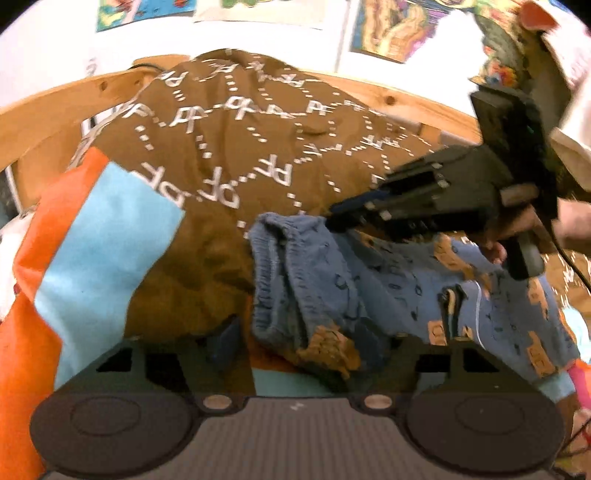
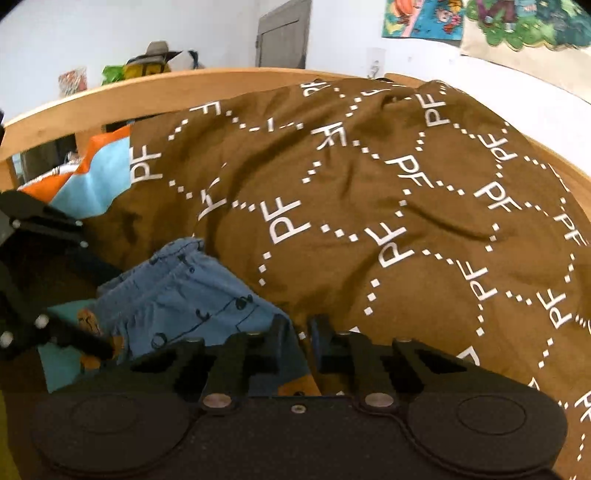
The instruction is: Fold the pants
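- While the blue pants (image 1: 332, 288) lie bunched on the brown blanket (image 1: 207, 177), their ribbed waistband faces the wooden bed frame (image 1: 55, 110) and the legs trail off away from it, toward the view's right edge.
- Seen from the left wrist, the left gripper (image 1: 314, 343) has its fingers spread wide, one on each side of the waistband end of the pants; I cannot tell whether either finger touches the cloth.
- From the right wrist, the right gripper (image 2: 297, 332) has its fingers drawn close together with a narrow gap, sitting at the far edge of the pants (image 2: 192, 295) where cloth meets blanket (image 2: 369, 184); whether fabric is pinched I cannot tell.
- Beside the pants, on the side away from the right gripper, an orange and light-blue cover (image 1: 81, 240) shows from under the blanket.
- Beyond the bed frame (image 2: 147, 92), colourful posters (image 2: 424, 18) hang on the white wall (image 2: 110, 29).
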